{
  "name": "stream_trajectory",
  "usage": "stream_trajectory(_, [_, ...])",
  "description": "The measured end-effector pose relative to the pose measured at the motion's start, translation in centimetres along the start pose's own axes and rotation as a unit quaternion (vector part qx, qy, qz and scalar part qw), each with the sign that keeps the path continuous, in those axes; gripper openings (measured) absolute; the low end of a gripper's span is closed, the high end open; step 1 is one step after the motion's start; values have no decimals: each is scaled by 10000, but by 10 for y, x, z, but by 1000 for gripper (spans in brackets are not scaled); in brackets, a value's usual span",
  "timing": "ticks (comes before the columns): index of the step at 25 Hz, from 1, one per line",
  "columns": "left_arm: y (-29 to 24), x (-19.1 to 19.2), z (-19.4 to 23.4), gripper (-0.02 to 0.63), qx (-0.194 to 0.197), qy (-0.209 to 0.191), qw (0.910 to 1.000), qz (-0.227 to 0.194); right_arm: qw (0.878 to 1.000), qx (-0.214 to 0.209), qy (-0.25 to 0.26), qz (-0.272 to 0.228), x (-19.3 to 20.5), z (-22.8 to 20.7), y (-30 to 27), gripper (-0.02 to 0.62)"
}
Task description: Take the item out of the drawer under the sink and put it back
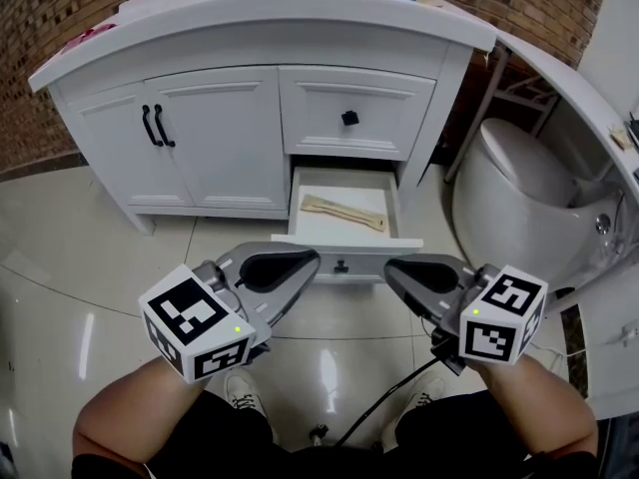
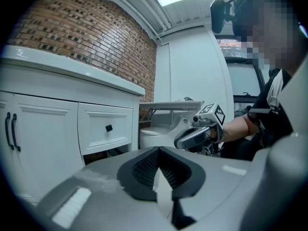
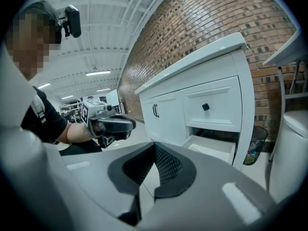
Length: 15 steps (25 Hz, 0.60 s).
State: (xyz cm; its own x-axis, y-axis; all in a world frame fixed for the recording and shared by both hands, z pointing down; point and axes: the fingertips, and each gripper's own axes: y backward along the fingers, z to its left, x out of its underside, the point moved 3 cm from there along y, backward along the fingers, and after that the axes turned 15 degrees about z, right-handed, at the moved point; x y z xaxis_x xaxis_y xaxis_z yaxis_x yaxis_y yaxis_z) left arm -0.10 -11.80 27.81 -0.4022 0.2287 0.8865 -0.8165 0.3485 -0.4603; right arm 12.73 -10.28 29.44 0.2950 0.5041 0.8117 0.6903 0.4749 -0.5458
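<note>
The lowest drawer (image 1: 300, 208) of the white vanity stands pulled out, and a pale wooden utensil (image 1: 344, 213) lies flat inside it. My left gripper (image 1: 316, 259) hovers just in front of the drawer's front panel, shut and holding nothing. My right gripper (image 1: 389, 268) is level with it on the right, also shut and empty. Their tips point toward each other, a short gap apart. In the left gripper view my left gripper (image 2: 158, 150) shows its pads closed together, with the right gripper (image 2: 196, 134) beyond. The right gripper view shows my right gripper (image 3: 155, 147) shut, and the open drawer (image 3: 211, 147) behind.
Above the open drawer is a closed drawer with a black knob (image 1: 349, 118). Two cabinet doors with black handles (image 1: 157, 126) are to the left. A white toilet (image 1: 519, 183) stands close on the right, with a small bin (image 3: 252, 146) between it and the vanity. The floor is glossy tile (image 1: 80, 267).
</note>
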Motion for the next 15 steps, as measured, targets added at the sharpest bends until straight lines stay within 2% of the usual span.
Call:
stream_trajectory(6, [0,-2,1,6,-9,23,10000,-40,9993,-71,292,219,7,12,-8,6])
stream_trajectory(15, [-3,0,2,6,-5,33,10000,6,9990,-122,330,288,8,14,-8,6])
